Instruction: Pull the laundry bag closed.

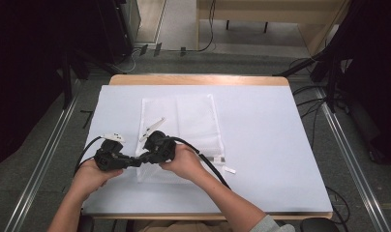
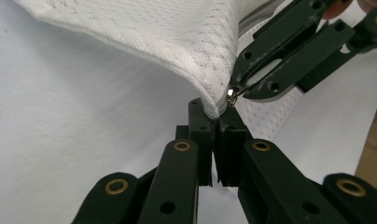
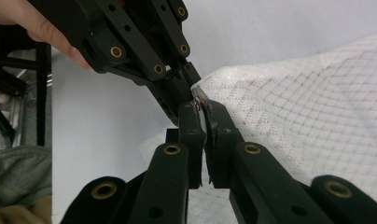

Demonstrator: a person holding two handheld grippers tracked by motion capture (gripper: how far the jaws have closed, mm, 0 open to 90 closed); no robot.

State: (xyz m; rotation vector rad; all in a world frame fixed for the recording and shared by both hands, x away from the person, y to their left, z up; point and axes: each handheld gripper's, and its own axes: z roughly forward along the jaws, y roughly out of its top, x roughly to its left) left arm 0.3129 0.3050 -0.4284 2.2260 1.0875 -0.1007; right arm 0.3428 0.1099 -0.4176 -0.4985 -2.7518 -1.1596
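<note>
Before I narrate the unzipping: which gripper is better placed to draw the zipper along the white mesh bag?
Right. The right gripper already pinches the small metal zipper pull, while the left gripper clamps the white mesh bag corner beside it, suiting it to anchoring.

- Left claw [image 2: 213, 122]: matte black, built of flat linkage bars joined by brass-coloured rivets, with plain round holes along the bars and two blocky black jaw tips.
- Right claw [image 3: 201, 122]: the same matte black linkage design, brass-ringed pivots, its jaw edges scuffed pale.
- A thick black cable [image 1: 209, 163] trails from the right claw; another black cable [image 1: 85, 151] loops from the left one.
- Grey sleeve [image 1: 268, 225] at the person's right elbow; forearms bare.
</note>
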